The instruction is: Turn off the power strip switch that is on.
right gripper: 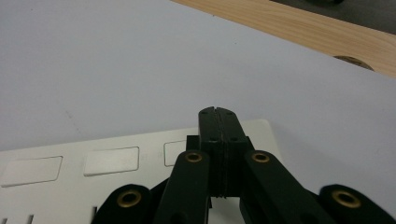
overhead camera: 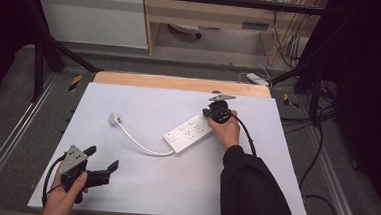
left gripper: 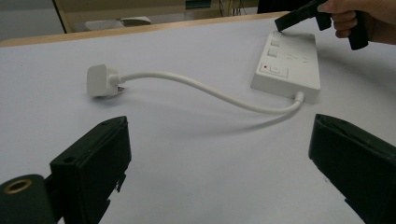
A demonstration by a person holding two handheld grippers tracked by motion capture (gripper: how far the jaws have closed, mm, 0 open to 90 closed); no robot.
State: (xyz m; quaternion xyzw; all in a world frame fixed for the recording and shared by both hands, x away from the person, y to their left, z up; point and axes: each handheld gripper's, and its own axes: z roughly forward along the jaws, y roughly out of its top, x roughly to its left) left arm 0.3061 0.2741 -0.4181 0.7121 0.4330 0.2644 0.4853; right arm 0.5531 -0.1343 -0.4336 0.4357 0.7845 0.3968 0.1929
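A white rectangular plastic power strip lies flat a little right of the middle of the pale grey tabletop, its long axis running diagonally from the near left toward the far right. Its white round cable leaves the near-left end, curves across the surface and ends in a white plug lying farther left, well apart from the strip. In the left gripper view the strip's end nearest the cable carries a switch with a small red mark. The right tongs, held in the person's right hand, point down at the far-right end of the strip; in the right gripper view their jaws are pressed together with nothing between them, tips over the strip's top face beside its rectangular buttons. The left tongs, held in the left hand at the near-left corner of the tabletop, stand wide apart and hold nothing, aimed across the bare surface toward the cable and strip.
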